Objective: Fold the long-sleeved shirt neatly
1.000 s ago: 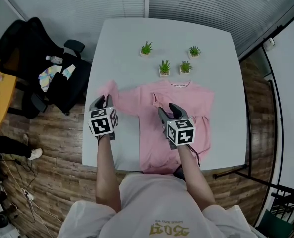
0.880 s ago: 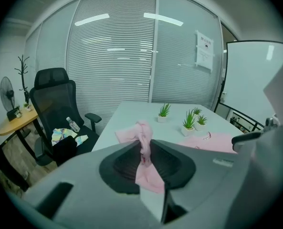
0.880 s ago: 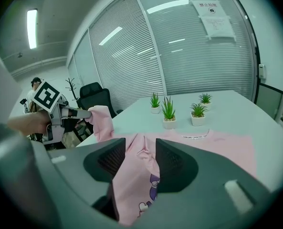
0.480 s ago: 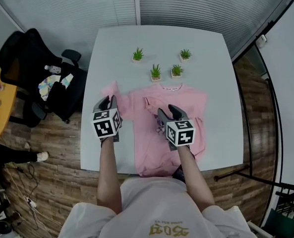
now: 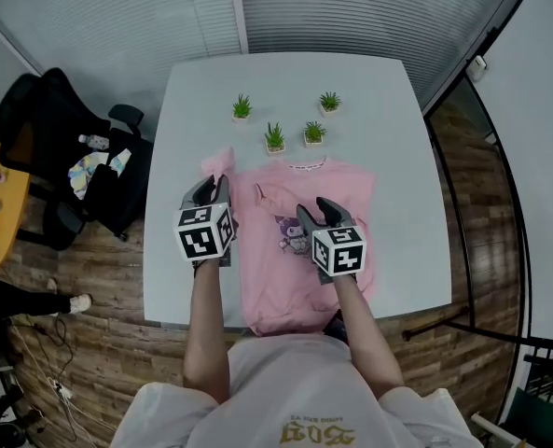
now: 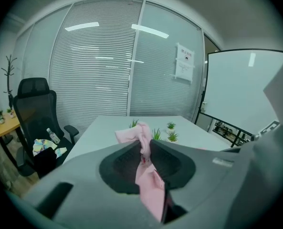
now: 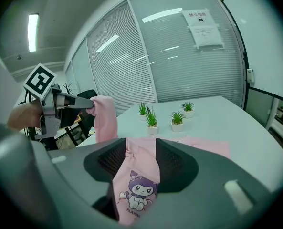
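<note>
Head view: pink shirt point(image 5: 337, 189) was laid flat by the table's point(image 5: 388, 129) near edge, its sleeve point(image 5: 218, 163) lifted near the left edge | Left gripper view: left gripper point(image 6: 144, 149) was clamped on the sleeve point(image 6: 140, 136) | Right gripper view: right gripper point(image 7: 139, 157) was held open over the shirt point(image 7: 198, 147).

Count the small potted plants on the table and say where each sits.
4, on the white table beyond the pink shirt: far-left plant, far-right plant, near-left plant, near-right plant. None seems hidden.
</note>
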Demonstrator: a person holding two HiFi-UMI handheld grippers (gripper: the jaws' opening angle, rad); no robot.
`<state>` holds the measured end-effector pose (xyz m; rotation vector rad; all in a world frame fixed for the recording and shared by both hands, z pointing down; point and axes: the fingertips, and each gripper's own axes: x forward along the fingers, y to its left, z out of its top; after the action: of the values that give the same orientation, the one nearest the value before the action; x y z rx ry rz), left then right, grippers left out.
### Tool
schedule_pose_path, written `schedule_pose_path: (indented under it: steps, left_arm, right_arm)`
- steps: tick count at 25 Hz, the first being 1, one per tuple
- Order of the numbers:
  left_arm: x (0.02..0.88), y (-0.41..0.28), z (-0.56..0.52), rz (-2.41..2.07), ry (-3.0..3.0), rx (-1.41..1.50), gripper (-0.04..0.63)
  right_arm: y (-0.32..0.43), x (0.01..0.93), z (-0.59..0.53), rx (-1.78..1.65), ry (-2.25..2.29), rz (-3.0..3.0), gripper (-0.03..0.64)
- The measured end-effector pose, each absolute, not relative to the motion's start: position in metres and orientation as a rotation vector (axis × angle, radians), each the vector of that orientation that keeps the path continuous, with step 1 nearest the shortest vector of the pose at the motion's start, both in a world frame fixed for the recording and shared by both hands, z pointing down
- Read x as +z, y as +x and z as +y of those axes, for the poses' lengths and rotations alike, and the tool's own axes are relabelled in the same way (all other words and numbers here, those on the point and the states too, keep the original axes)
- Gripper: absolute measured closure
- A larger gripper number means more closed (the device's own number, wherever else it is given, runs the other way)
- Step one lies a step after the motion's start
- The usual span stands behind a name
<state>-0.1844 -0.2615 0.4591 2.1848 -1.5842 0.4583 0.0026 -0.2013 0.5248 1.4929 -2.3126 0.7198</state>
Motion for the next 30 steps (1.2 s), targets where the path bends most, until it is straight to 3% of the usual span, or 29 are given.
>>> schedule_pose_path:
  steps: [30]
  left_arm:
    - [0.493, 0.012, -0.263, -1.400, 2.310, 0.627, 0.523]
  right_arm:
    - [0.145, 0.527, -0.185, 0.870, 1.647, -2.310, 0.416]
